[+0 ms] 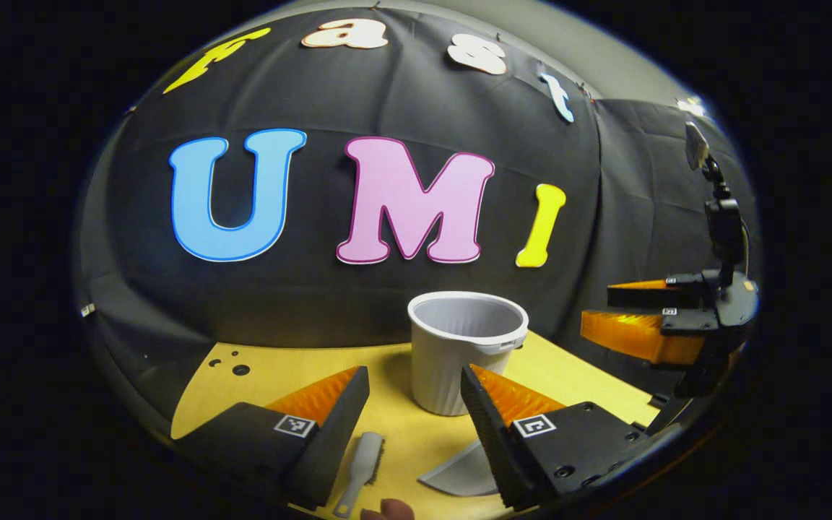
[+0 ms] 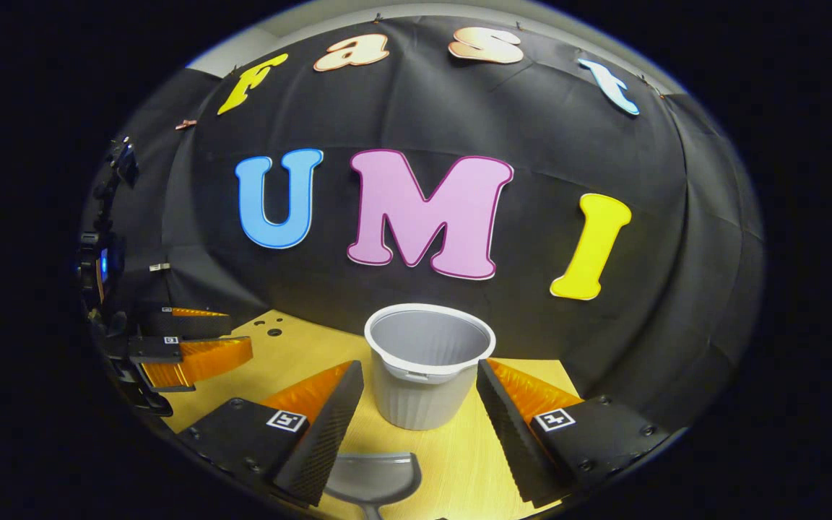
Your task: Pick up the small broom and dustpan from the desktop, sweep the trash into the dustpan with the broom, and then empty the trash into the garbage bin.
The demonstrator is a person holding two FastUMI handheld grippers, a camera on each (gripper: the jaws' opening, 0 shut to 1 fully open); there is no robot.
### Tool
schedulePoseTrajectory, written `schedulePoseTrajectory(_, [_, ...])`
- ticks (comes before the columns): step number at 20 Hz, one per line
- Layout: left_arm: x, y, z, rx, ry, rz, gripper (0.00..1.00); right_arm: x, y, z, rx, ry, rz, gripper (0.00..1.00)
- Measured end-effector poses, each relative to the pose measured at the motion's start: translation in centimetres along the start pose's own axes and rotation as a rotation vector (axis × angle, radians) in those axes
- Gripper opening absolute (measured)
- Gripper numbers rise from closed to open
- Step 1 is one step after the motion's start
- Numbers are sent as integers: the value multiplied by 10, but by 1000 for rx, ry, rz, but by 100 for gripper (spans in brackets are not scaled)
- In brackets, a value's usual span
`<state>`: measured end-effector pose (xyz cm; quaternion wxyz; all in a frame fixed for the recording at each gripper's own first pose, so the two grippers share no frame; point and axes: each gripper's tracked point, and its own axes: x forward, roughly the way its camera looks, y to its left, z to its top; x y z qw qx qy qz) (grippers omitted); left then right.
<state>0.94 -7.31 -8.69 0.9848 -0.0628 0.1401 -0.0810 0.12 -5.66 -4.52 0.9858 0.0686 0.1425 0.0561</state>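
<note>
- In the left gripper view, my left gripper [image 1: 416, 412] is hanging with its two fingers spread wide, nothing between them, low over the yellow wooden desktop [image 1: 568, 375].
- The small broom [image 1: 360, 471] is lying flat on the desktop, nearer to me than the garbage bin [image 1: 465, 350] and to its left, just beside my left finger; I cannot tell whether they are touching.
- A bit of the grey dustpan [image 1: 465, 473] is lying nearer to me than the bin, partly hidden by my other finger.
- A small part of a hand [image 1: 387, 511] is showing at the bottom edge, nearer than the broom.
- In the right gripper view, my right gripper [image 2: 419, 412] is also standing wide open and empty, with the dustpan [image 2: 373, 477] lying flat in front of the bin [image 2: 427, 365], its handle pointing toward me.
- The bin is standing upright on the desktop [image 2: 308, 354], beyond the fingertips of both grippers, its mouth open.
- To the right of the bin in the left gripper view, my right gripper [image 1: 640, 318] is hovering above the desktop's edge, fingers apart.
- To the left of the bin in the right gripper view, my left gripper [image 2: 196, 339] is doing likewise.
- Left of the bin, a few dark holes [image 1: 232, 365] are showing in the desktop near its far corner.
- Behind the bin, the black cloth wall [image 1: 315, 296] is rising right from the desktop's far edge.
</note>
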Motion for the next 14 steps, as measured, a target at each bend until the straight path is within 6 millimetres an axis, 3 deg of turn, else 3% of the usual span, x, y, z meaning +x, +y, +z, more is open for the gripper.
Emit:
schedulePoseTrajectory(5, [-2, -11, 11, 67, -28, 58, 93, -13, -14, 10, -8, -39, 45, 98])
schedulePoseTrajectory(14, [-12, -37, 19, 16, -38, 150, 93, -33, -45, 9, 17, -63, 71, 98])
